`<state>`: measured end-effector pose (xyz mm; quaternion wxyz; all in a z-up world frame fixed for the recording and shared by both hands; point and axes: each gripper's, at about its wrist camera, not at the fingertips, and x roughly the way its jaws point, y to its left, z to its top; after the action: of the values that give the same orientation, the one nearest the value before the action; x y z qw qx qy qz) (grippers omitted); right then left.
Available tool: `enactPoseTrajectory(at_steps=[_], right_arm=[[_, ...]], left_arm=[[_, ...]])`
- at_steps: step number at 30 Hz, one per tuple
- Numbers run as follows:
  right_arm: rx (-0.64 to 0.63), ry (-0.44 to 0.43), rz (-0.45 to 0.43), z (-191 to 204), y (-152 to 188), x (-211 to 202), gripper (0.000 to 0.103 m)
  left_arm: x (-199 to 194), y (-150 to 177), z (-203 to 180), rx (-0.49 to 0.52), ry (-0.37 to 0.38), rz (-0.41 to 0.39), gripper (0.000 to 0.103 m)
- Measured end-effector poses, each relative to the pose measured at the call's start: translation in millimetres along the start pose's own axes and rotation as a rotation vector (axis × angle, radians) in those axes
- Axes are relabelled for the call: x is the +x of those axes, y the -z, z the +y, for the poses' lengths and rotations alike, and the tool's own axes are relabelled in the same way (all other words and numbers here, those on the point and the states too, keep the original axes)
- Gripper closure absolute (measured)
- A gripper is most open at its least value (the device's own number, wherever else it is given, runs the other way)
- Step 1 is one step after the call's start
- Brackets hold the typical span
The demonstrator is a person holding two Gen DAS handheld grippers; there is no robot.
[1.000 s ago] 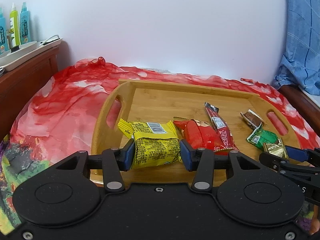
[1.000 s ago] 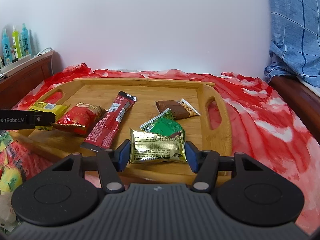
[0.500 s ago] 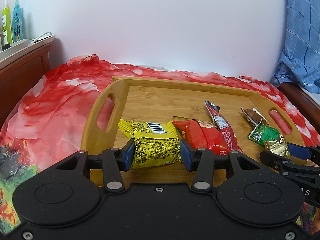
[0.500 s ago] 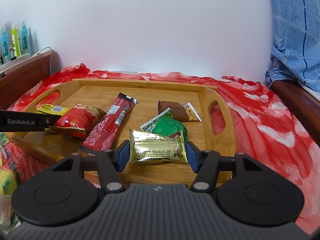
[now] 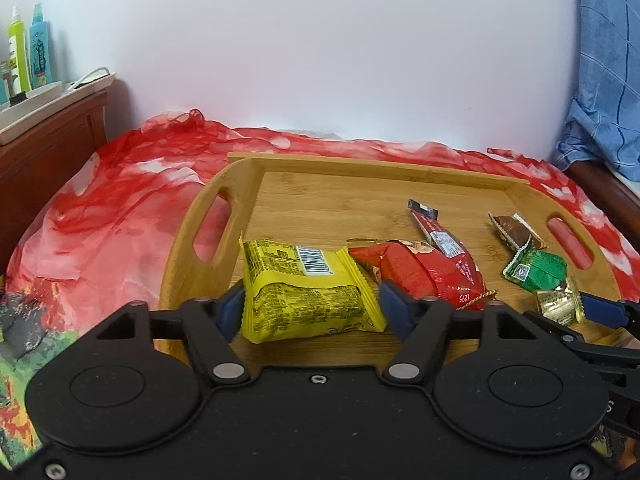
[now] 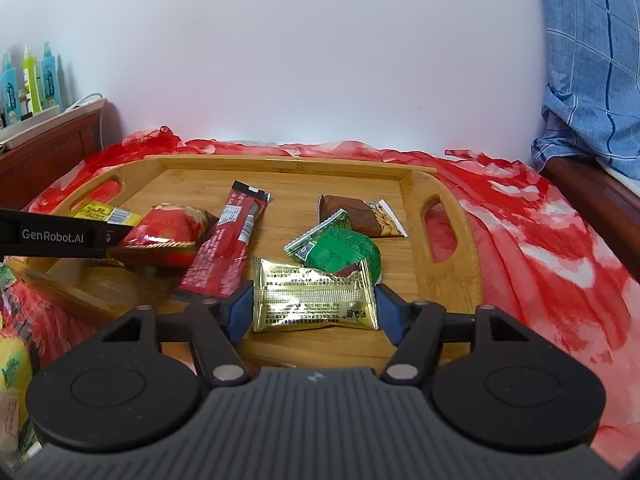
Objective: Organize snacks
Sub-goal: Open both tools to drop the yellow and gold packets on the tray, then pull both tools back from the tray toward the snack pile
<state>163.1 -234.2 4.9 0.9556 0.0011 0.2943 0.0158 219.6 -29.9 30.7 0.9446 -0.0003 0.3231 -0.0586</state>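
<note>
Left hand-held gripper (image 5: pixel 311 306) clamps yellow packet (image 5: pixel 306 292), right hand-held gripper (image 6: pixel 314 306) gold packet (image 6: pixel 314 300), over tray (image 6: pixel 450 276).

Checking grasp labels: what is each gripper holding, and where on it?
Left gripper pinches the yellow snack pack across its near end. Right gripper pinches the gold snack pack by its two short ends.

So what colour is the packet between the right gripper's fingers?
Gold foil packet; the right wrist view shows it best.
</note>
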Motion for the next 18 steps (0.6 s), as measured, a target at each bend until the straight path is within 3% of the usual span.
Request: enactPoseTrajectory(at_steps=[6,18], right_arm=[[0.013,0.003,-0.036,3.1,3.2,-15.5,0.013],[0.081,-0.034,-0.090,-8.2,13.0,-65.3,0.006]], left_arm=[[-20.0,2.3,-1.7,0.045,-0.015,-0.019,0.015],[-70.5,22.0,2.7,0.021,0.010,-0.012,0.006]])
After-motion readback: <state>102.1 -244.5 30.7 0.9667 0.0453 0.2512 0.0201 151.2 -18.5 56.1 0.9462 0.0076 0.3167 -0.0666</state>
